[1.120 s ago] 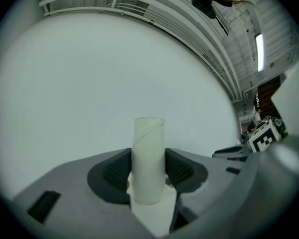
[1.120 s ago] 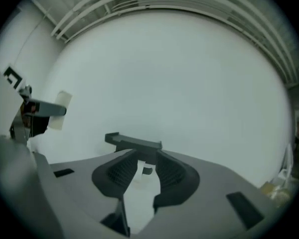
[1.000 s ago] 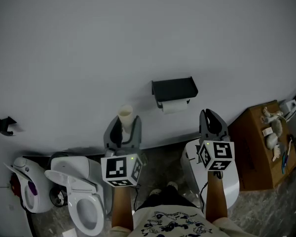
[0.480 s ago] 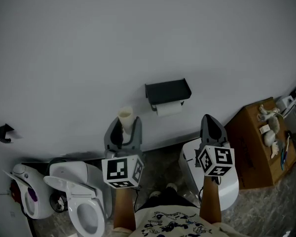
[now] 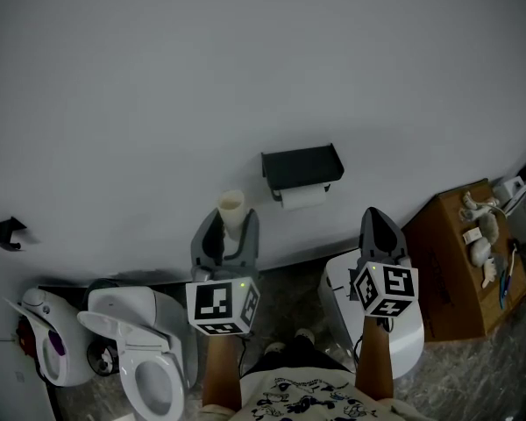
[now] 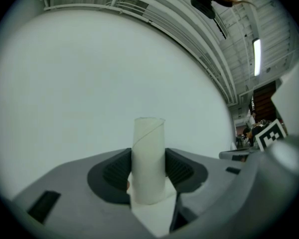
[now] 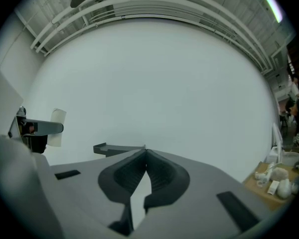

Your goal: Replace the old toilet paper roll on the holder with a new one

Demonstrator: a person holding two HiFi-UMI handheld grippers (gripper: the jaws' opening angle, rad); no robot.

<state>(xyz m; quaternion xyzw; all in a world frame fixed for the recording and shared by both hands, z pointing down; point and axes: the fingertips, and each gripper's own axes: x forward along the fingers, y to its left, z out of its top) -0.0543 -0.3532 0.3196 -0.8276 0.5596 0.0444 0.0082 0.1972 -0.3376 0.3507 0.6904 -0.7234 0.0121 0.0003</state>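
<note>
The cardboard tube [image 5: 231, 205] is the old roll with its paper used up, and it is off the black holder [image 5: 302, 165] now. It sits below the holder and to the left of it, near but not touching. The left gripper [image 5: 230, 226] has it, with the jaws set wide and a pad pressed on each side of the tube. The tube stands up straight, with its open end on top. The holder is flat on the wall and runs from side to side, so the tube's long way is crossed with the holder's long way. Some white paper [image 5: 305, 198] shows just under the holder, touching it. I cannot tell if that is a whole new roll or only a loose sheet. The right gripper [image 5: 374, 217] is below the holder and to the right of it. Its jaws are pressed tight together with nothing in them. In the right gripper view, the holder's edge shows just past the tips and a bit to the left. Both grippers look about as close to the holder as each other, one on each side. I think the empty right one is best placed to reach for the holder next, since the left one is busy with the tube.
</note>
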